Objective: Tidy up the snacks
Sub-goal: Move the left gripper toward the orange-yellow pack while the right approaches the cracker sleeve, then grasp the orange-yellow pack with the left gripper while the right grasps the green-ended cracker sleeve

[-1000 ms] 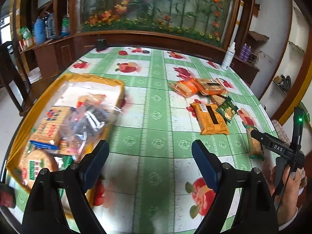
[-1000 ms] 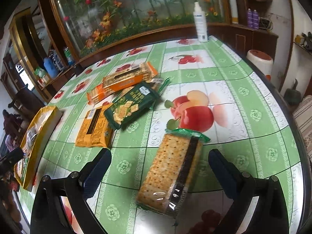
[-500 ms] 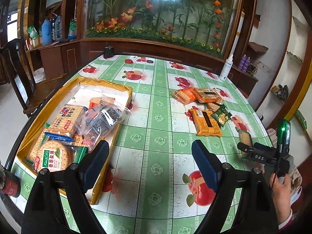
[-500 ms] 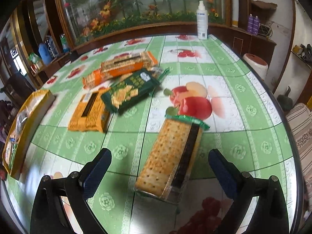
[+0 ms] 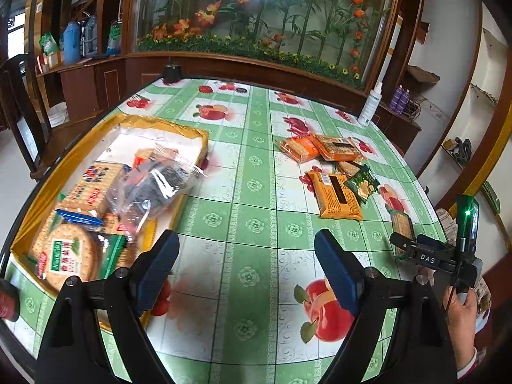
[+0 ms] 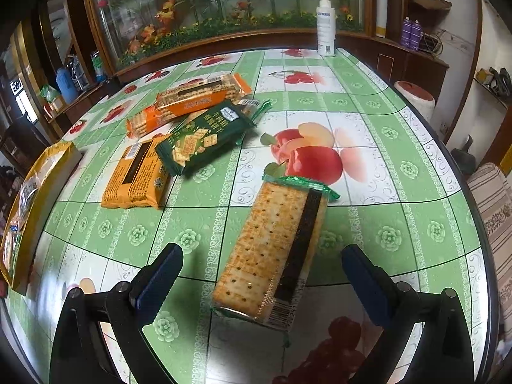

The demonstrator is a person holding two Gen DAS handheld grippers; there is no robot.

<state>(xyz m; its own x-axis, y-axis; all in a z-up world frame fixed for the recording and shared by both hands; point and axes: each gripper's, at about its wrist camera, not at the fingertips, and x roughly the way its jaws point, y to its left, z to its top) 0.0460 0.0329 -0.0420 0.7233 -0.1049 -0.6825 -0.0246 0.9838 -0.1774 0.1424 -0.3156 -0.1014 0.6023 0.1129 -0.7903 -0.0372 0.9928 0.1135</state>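
- Green-and-white fruit-print tablecloth [image 6: 384, 134] covers the round table; all snacks lie on it or in the tray.
- Left gripper [image 5: 246, 268]: jaws wide apart, nothing between them, hovering over bare cloth just right of the yellow tray [image 5: 48, 188].
- Tray sits at the left side of the table, already holding a flat cracker pack [image 5: 92, 185], a clear plastic bag of snacks [image 5: 160, 185] and a round-cracker pack with a green label [image 5: 70, 256]. The bag spills slightly over the tray's right wall.
- Right gripper [image 6: 262, 281]: jaws spread wide, gripping nothing. The near end of a long cracker sleeve [image 6: 275, 249] lies between the blue pads [image 6: 160, 278]; contact not visible on either side.
- Sleeve lies flat, tilted, its green crimped end pointing far, touching the printed apple.
- Remaining loose snacks are far-left of the sleeve in the right wrist view: an orange packet [image 6: 137, 176], a dark green packet [image 6: 204, 137] overlapping its corner, and two orange cracker packs [image 6: 192, 99] behind, stacked partly on each other.
- White spray bottle [image 6: 326, 22] stands upright at the table's far edge.
- Left wrist view shows the right gripper body and the holding hand [image 5: 460, 316] at the right edge, near the sleeve.
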